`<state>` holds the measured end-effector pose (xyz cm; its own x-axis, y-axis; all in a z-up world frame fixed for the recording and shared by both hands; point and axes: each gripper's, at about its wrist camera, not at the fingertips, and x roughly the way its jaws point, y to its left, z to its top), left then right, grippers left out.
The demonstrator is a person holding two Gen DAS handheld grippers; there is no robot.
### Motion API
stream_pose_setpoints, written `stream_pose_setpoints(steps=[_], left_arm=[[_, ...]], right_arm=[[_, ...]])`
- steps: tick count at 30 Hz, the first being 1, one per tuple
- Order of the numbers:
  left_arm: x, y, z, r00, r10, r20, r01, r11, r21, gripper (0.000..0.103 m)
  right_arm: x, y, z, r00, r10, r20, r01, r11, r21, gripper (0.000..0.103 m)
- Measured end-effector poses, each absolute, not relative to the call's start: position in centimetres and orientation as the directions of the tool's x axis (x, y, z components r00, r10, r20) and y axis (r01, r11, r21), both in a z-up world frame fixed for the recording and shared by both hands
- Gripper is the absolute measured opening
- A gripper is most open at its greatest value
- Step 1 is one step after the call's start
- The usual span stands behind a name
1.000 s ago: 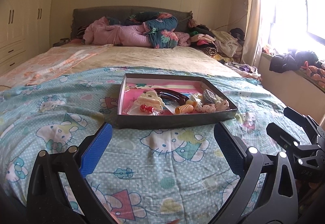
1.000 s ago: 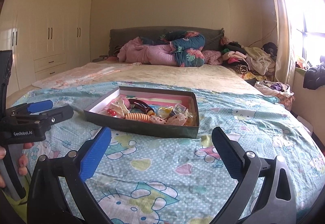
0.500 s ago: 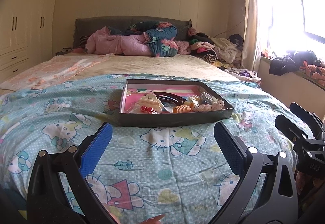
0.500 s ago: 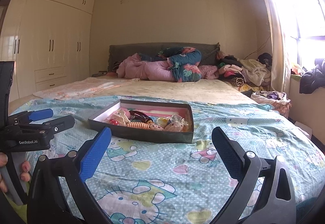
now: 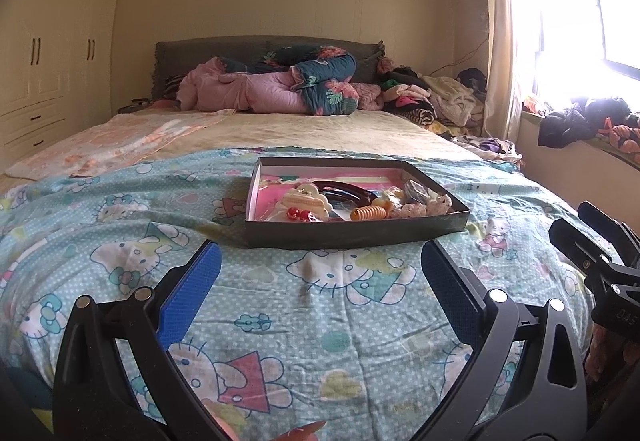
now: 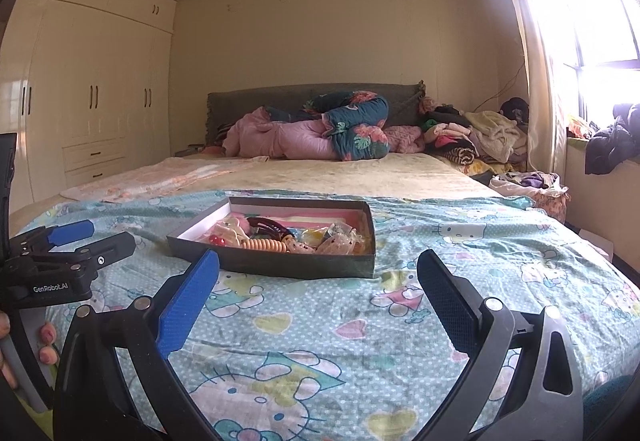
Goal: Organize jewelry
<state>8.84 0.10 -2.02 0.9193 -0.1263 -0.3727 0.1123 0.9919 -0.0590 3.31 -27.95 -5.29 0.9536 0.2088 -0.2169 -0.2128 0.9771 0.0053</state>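
Hovering over the bedsheet [image 5: 320,321], the left gripper [image 5: 320,273] and right gripper [image 6: 318,273], jaws apart and empty, face the jewelry box [image 5: 352,233] at 12 o'clock.

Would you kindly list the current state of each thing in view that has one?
Left gripper: jaws open, empty.
Right gripper: jaws open, empty.
Tray: uncovered, holding accessories, flat on the blanket.
Wardrobe doors: closed.
Wardrobe drawers: closed.

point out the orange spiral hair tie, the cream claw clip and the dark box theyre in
orange spiral hair tie [image 5: 369,213], left wrist view, middle of the coil
cream claw clip [image 5: 306,199], left wrist view, top of its scalloped body
dark box [image 5: 352,234], left wrist view, outside of the near wall
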Motion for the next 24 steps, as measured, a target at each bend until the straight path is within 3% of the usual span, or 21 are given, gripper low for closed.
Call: stream_pose_setpoints(steps=[24], left_arm=[[9.48,0.48,-2.92,0.925,-0.080,-0.370,0.070,0.997,-0.039,0.092]], right_arm=[[4.19,-27.49,-6.22,0.962,0.180,-0.206,-0.186,0.982,-0.011,0.097]])
